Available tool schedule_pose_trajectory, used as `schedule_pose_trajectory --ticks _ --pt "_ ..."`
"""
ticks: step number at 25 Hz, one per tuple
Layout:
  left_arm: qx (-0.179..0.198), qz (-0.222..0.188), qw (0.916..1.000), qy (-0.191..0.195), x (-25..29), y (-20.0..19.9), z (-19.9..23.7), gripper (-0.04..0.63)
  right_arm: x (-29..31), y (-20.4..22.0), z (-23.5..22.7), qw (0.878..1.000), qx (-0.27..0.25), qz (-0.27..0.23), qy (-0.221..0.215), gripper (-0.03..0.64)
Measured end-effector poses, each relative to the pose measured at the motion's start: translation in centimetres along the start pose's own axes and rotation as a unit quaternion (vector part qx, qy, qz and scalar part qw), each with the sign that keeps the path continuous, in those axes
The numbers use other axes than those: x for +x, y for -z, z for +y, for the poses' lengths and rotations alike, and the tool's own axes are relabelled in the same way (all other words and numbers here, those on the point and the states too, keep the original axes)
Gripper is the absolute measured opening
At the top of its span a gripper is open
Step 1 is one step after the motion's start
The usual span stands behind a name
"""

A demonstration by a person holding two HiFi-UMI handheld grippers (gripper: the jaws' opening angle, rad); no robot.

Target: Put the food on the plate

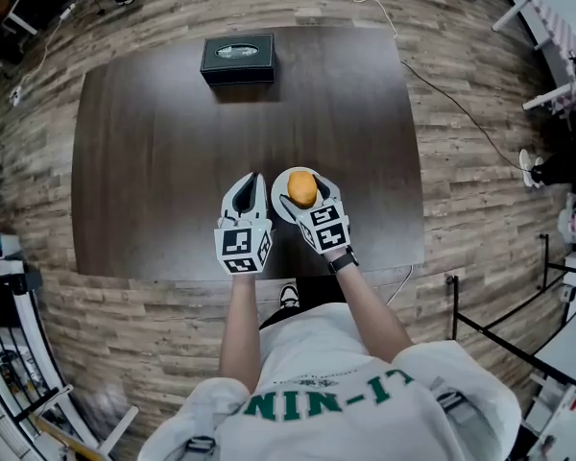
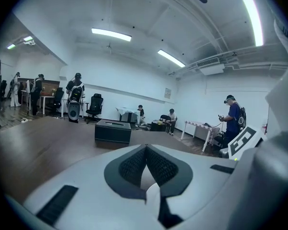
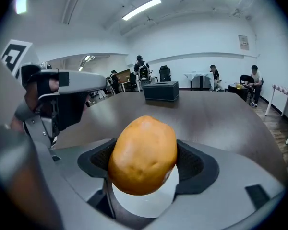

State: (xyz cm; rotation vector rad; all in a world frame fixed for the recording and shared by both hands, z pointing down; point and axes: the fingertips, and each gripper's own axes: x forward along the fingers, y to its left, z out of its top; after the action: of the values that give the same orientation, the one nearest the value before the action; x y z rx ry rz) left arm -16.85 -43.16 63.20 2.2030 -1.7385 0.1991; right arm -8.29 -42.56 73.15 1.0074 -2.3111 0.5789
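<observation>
An orange-brown rounded piece of food (image 1: 302, 189) (image 3: 143, 155) sits between the dark pads of my right gripper (image 1: 303, 182) (image 3: 144, 159), which is shut on it. It hangs just above a small white plate (image 1: 278, 207) (image 3: 144, 202) near the front edge of the dark table (image 1: 173, 142). In the right gripper view the plate shows directly under the food. My left gripper (image 1: 252, 184) (image 2: 145, 151) rests just left of the plate, jaw tips together and nothing between them.
A black tissue box (image 1: 237, 58) (image 2: 113, 131) (image 3: 161, 91) stands at the far edge of the table. Wooden floor surrounds the table, with cables and furniture at the room's sides. Several people stand or sit in the background.
</observation>
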Motion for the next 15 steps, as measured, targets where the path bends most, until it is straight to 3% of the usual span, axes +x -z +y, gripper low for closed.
schedule_pose_trajectory --ticks 15 --pt "-0.024 0.028 0.9992 -0.013 0.9 3.3 0.9 0.012 3.4 4.8 -0.4 0.998 -0.010 0.064 -0.005 0.382"
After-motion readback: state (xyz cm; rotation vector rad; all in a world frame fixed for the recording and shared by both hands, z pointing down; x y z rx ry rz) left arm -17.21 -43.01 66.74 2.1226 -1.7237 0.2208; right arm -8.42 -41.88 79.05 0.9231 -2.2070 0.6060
